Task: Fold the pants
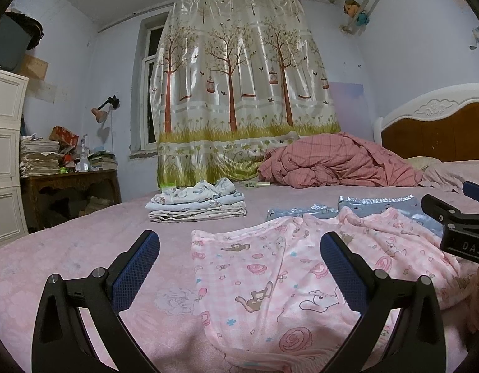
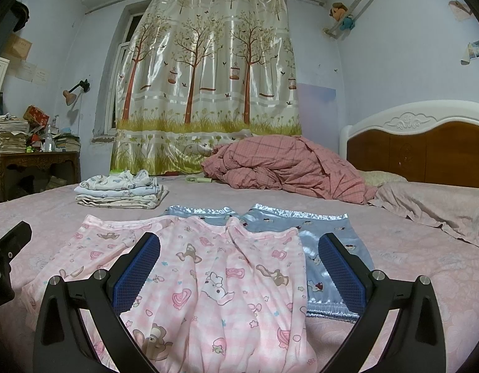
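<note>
A pair of pink pants [image 1: 289, 286] printed with cartoon animals lies spread on a bed [image 1: 68, 267] covered in a pink sheet, filling the lower centre and right of the left wrist view and the lower centre of the right wrist view, where the same pink pants [image 2: 214, 279] stretch from the lower left toward the middle of the frame. The left gripper [image 1: 239, 276] hangs just above the cloth with its jaws spread wide and nothing between them, its left finger over bare sheet and its right finger over the pants. The right gripper [image 2: 239, 273] is likewise wide apart and holds nothing, its blue-padded fingers [image 2: 136, 273] framing the fabric at the bottom of the frame. A second garment of shiny blue cloth [image 2: 320, 239] lies partly beneath the pink pants, showing at centre right. Behind, at centre left, a stack of folded clothes [image 2: 121, 192] sits on the bed. A crumpled red checked quilt [image 2: 289, 168] is heaped at centre right before a wooden headboard [image 2: 426, 152]. A curtain [image 2: 208, 84] printed with trees and birdcages hangs across the upper centre, and a cluttered desk [image 2: 34, 161] stands at the left edge.
</note>
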Available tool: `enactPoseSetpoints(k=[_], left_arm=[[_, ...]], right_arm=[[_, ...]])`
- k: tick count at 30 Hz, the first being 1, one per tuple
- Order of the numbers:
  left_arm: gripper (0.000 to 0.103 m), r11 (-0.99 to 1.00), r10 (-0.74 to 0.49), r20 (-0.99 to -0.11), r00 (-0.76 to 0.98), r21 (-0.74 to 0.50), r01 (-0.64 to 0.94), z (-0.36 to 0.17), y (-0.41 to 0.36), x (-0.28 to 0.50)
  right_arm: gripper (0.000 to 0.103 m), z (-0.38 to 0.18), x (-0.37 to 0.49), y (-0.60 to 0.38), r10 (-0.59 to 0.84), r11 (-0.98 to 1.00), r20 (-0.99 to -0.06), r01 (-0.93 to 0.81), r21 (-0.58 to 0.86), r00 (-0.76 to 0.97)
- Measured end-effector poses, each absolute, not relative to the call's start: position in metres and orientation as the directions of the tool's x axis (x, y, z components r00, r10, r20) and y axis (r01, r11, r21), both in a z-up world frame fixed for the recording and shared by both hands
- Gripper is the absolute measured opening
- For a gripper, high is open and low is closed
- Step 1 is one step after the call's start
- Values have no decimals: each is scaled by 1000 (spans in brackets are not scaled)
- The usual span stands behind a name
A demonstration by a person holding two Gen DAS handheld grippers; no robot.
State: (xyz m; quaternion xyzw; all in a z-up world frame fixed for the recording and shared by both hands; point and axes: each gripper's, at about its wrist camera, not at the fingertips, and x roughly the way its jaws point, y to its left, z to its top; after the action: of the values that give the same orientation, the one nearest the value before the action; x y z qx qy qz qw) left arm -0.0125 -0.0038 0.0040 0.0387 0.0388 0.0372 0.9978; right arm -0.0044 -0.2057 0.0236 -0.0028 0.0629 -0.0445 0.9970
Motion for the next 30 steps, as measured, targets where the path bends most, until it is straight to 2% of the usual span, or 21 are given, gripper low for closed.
enactPoseSetpoints(k=[25, 30], left_arm=[[103, 994, 80, -85, 993, 80, -73, 1, -3, -11], [103, 996, 77, -118, 990, 45, -72, -5, 8, -5]], right_arm=[[102, 24, -6, -202, -88, 996, -126, 87, -18, 988], [102, 24, -7, -201, -88, 996, -125, 86, -18, 988]])
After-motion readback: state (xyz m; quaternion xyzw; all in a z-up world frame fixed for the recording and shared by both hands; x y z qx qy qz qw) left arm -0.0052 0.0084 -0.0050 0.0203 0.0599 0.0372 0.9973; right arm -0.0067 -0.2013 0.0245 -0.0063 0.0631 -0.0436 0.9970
